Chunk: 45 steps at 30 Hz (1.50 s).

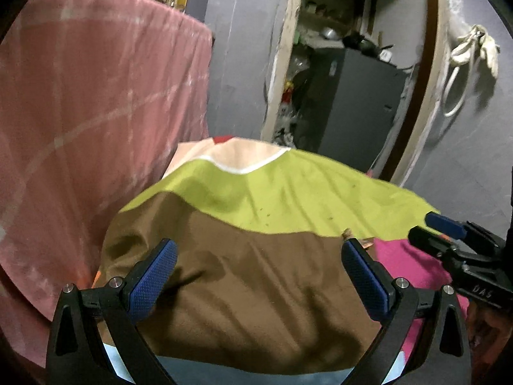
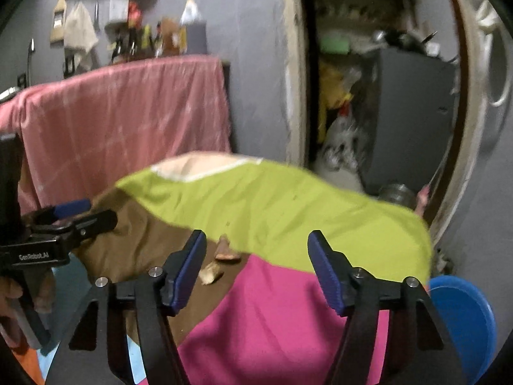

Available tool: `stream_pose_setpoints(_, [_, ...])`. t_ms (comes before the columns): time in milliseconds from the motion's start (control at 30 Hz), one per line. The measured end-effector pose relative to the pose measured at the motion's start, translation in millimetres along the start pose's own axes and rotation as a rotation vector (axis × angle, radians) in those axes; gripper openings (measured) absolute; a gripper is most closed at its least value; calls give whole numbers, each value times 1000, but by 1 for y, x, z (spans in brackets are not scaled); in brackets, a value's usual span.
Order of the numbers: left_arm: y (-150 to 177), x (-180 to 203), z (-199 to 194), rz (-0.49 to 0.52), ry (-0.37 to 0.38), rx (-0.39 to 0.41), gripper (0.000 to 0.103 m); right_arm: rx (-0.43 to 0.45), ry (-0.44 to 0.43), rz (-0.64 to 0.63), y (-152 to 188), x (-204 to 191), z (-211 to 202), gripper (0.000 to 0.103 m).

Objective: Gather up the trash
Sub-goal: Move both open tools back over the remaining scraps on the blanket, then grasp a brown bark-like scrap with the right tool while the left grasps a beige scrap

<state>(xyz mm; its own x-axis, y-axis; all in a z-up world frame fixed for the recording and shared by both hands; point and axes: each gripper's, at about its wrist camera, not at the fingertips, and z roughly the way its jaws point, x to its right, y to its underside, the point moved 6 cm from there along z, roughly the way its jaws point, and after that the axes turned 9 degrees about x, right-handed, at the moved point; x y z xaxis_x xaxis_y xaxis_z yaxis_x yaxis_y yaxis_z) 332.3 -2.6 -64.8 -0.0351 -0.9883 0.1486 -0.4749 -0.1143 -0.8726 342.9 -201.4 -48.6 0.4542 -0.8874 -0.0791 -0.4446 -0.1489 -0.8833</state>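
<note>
Two scraps [image 2: 219, 261] of tan trash lie on the bed [image 2: 288, 211], on the brown patch of its cover, right at the seam where brown meets green and pink.

From the left: a pink cloth [image 1: 96, 112] hangs close along the bed's left side, so open room there is tight. The left gripper [image 1: 259, 276] hovers over the brown patch, jaws spread wide and holding nothing. In its own view only the tip of a scrap shows, just past its right finger, so the trash lies to its right and slightly ahead.

Centre: in the right wrist view the scraps sit just ahead of the right gripper's [image 2: 256, 269] left finger [image 2: 189, 269], one behind the other. The nearer one is pale, with its long axis slanting up to the right; the farther one is darker and lies roughly across. Blur hides their finer shape.

The right gripper is partly spread and empty, with nothing between the pads. It appears the nearer of the two to the trash. The likely next move is a short shift to its left and forward to straddle the nearer scrap.

Right: the bed's edge falls away beside a blue round thing [image 2: 461, 324]. Beyond the far edge is an open doorway [image 2: 368, 96] full of clutter.
</note>
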Motion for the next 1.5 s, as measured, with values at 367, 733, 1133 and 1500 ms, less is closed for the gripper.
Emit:
stream_pose_setpoints(367, [11, -17, 20, -54, -38, -101, 100, -235, -77, -66, 21, -19, 68, 45])
stream_pose_setpoints(733, [10, 5, 23, -40, 32, -121, 99, -242, -65, -55, 22, -8, 70, 22])
stream_pose_setpoints(1133, [22, 69, 47, 78, 204, -221, 73, -185, -3, 45, 22, 46, 29, 22])
stream_pose_setpoints(1500, [31, 109, 71, 187, 246, -280, 40, -149, -1, 79, 28, 62, 1, 22])
